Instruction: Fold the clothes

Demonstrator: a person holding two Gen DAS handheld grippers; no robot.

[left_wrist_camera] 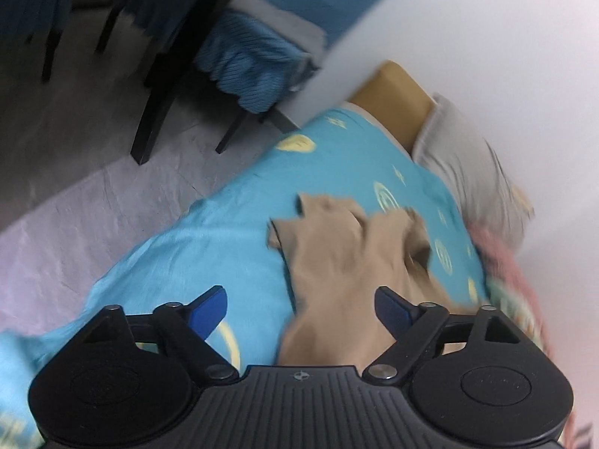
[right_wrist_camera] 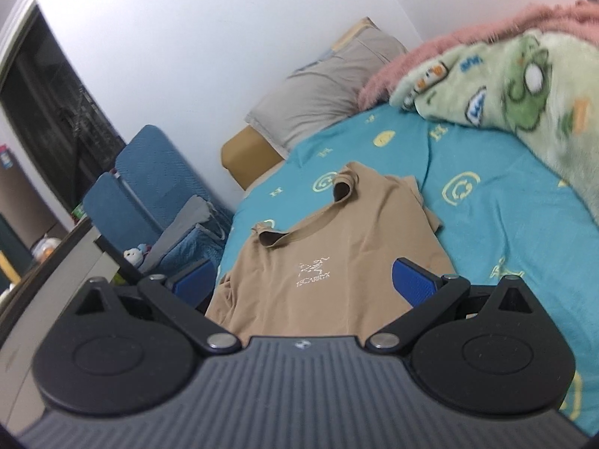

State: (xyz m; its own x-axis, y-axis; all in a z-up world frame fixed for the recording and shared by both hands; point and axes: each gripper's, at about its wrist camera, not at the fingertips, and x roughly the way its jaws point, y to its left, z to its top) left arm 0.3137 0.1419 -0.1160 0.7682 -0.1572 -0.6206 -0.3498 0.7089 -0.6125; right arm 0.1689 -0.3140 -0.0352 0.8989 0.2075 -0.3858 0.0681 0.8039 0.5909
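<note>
Both sets of blue pads stand wide apart with nothing between them: the left gripper [left_wrist_camera: 301, 308] hangs over the lower part of the tan T-shirt [right_wrist_camera: 329, 262] without touching it, and the right gripper [right_wrist_camera: 304, 286] looks along the same garment from its hem end, jaws equally spread and empty. The shirt lies face up on the turquoise bedsheet [right_wrist_camera: 505, 224], near the side edge of the bed that faces the blue chairs [right_wrist_camera: 149, 187], its white chest logo showing. Its long axis runs from the hem nearest the grippers up to the collar, which points toward the grey pillow [right_wrist_camera: 325, 93] at the head of the bed; the sleeves are partly bunched inward. For a clean first fold, each gripper should probably pinch a single edge at shoulder and hem on one side, taking only the shirt's cloth and not the sheet beneath, smoothing the crumpled sleeves first. The green fleece blanket [right_wrist_camera: 524, 86] lies well apart at the far side.
</note>
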